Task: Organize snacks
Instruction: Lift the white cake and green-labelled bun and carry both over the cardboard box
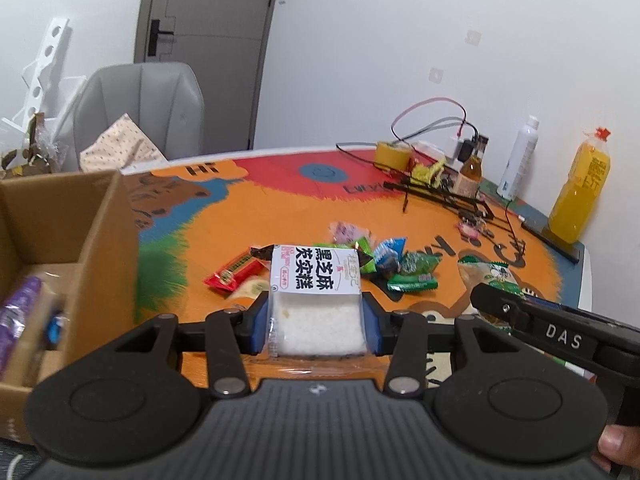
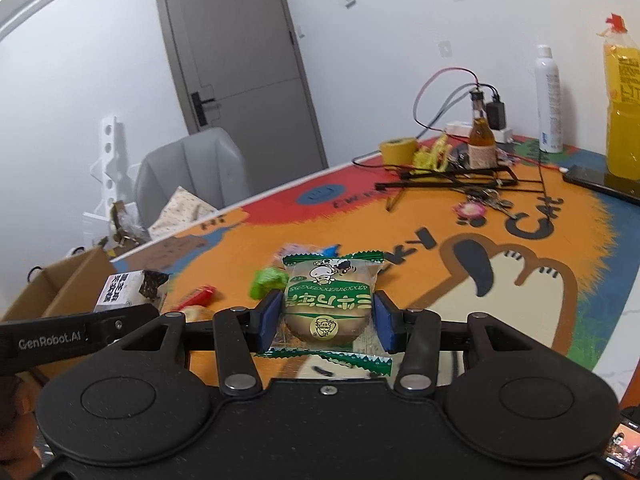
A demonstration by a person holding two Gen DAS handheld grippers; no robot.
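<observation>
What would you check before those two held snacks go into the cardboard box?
1. Left gripper clamps the white rice cake pack: ok.
2. Right gripper clamps the green-wrapped pastry: ok.
3. Both packs lifted off the table mat: ok.
4. Cardboard box open, with room inside: ok.
5. Grippers clear of each other on the way to the box: cannot tell.

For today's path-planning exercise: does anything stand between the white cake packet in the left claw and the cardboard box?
Nothing visible does. The left claw grips the white cake packet above the table, and the cardboard box stands open just to its left.
</observation>
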